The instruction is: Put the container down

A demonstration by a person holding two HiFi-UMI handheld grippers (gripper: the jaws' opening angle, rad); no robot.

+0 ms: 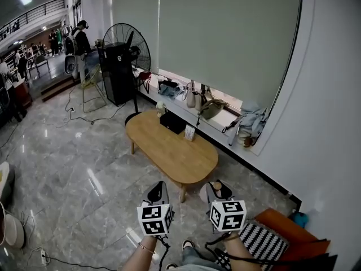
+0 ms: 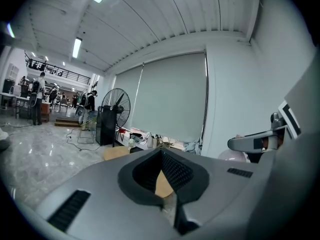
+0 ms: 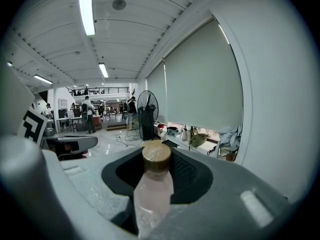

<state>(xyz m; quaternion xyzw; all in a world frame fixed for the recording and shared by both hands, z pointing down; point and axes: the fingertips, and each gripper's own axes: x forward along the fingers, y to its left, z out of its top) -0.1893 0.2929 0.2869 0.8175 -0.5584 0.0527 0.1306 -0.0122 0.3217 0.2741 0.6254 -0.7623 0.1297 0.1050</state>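
The container is a pale pink bottle [image 3: 152,189] with a round wooden cap [image 3: 156,156]. My right gripper [image 3: 157,153] is shut on it, and the bottle stands up between the dark pads. In the head view the right gripper [image 1: 218,189] is low in the picture with the bottle [image 1: 205,192] showing at its left side. The left gripper [image 1: 157,189] is held beside it, and its jaws [image 2: 161,152] meet at the tips with nothing between them. Both point toward an oval wooden coffee table [image 1: 169,147] just ahead.
On the table's far end sit a black box [image 1: 173,122] and a small card [image 1: 189,132]. A big standing fan [image 1: 125,55] and a window ledge with bags [image 1: 211,107] lie behind. An orange seat with a striped cushion [image 1: 269,239] is at my right. People stand far left.
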